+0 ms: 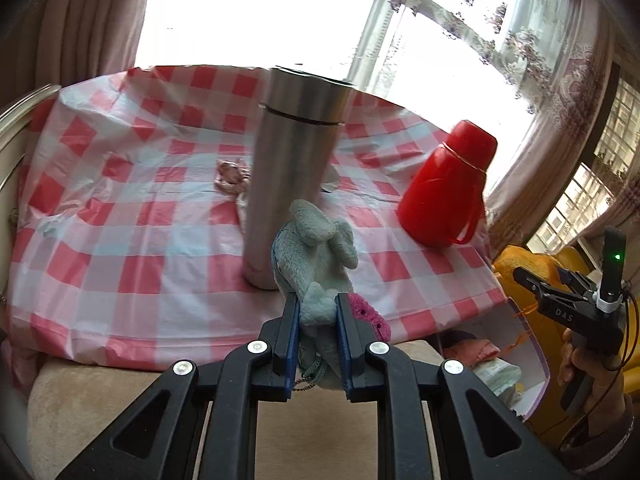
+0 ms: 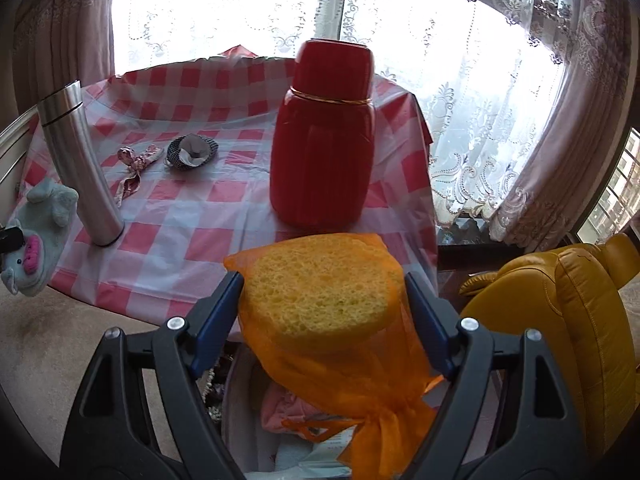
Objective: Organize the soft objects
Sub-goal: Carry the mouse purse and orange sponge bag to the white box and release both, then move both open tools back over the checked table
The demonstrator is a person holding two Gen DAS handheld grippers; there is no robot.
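My left gripper is shut on a pale blue plush toy with a pink snout, held up over the near edge of the checked table. In the right wrist view the same plush toy hangs at the far left. A round yellow sponge in an orange mesh bag sits gripped between the wide-set jaws of my right gripper. Under it is a pale box holding pink cloth. A pink patterned fabric band and a dark checked cloth piece lie on the table.
A tall steel flask and a red flask stand on the red-and-white tablecloth. The box stands off the table's right corner. A yellow leather chair is at the right. A hand holds the other gripper.
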